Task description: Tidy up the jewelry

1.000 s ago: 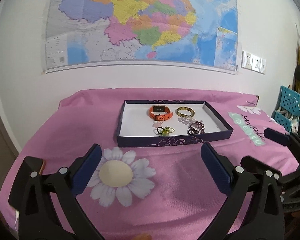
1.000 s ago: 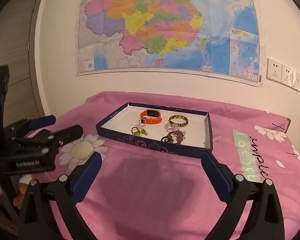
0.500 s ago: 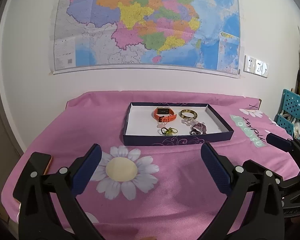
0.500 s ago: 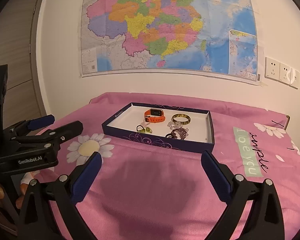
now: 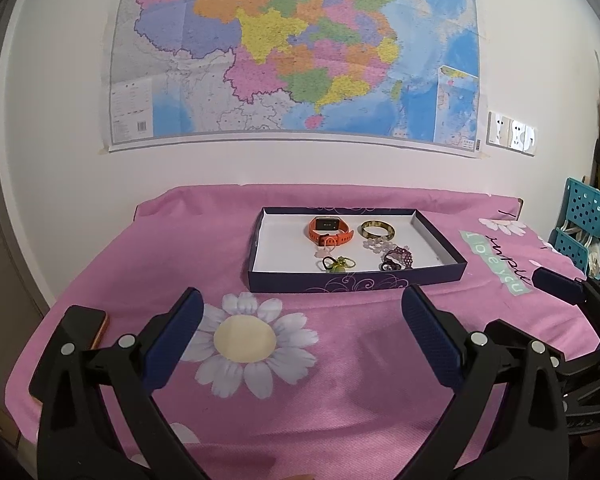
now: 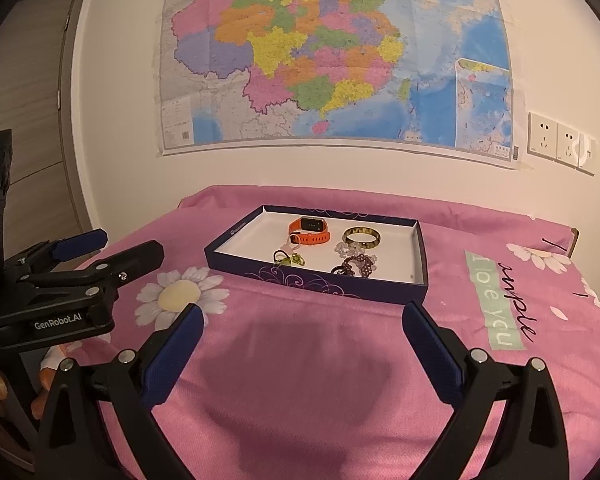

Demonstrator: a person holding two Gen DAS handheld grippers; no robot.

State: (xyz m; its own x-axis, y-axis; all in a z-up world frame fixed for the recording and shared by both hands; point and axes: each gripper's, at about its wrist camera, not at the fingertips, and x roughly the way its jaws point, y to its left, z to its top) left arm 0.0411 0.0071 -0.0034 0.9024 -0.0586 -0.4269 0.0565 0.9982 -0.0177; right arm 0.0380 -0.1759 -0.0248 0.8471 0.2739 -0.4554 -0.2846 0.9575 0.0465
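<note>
A shallow dark-blue box (image 5: 356, 282) (image 6: 320, 284) with a white floor sits on the pink cloth near the wall. Inside lie an orange watch (image 5: 330, 230) (image 6: 310, 232), a yellow-green bangle (image 5: 377, 230) (image 6: 361, 237), a purple bead bracelet (image 5: 396, 258) (image 6: 356, 264) and a black hair tie with a green charm (image 5: 338, 263) (image 6: 288, 258). My left gripper (image 5: 300, 336) hangs open well in front of the box, holding nothing. My right gripper (image 6: 300, 344) is open and empty too, equally far back. Each gripper shows at the side of the other's view.
A dark phone (image 5: 86, 326) lies at the table's left front edge. The pink flowered cloth (image 5: 340, 360) covers the table up to the wall with the map (image 5: 296, 52). A teal basket rack (image 5: 584, 220) stands at the right. A door (image 6: 32, 120) is at the left.
Both grippers have drawn back and risen a little, so the box looks smaller and farther. Their jaws stay open. The jewelry has not moved.
</note>
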